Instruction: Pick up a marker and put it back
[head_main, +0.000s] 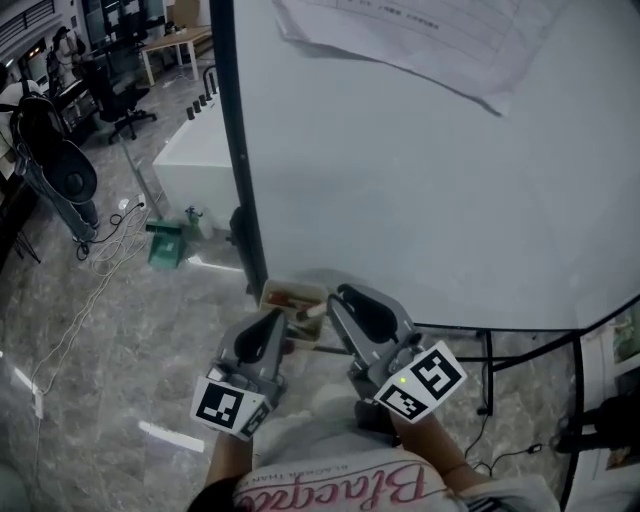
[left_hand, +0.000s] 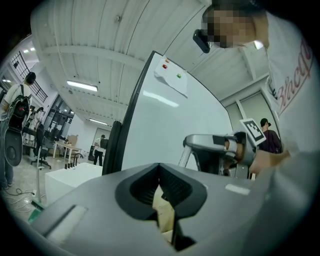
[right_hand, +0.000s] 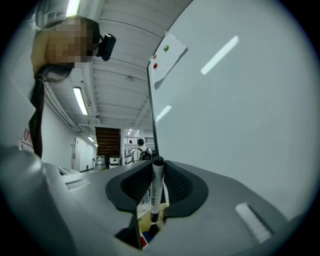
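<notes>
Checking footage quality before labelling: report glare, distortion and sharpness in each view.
Head view: even light on the whiteboard, glare streaks on the floor. Left gripper view: fisheye bends the whiteboard's frame, corners dark. Right gripper view: lamp reflections streak the whiteboard; the marker is sharp.

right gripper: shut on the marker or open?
Shut. The right gripper clamps the marker: its own view shows both pads pressing the barrel.

Paper sheet (head_main: 420, 40) cropped at top edge; tray (head_main: 285, 296) contents too small to tell.
</notes>
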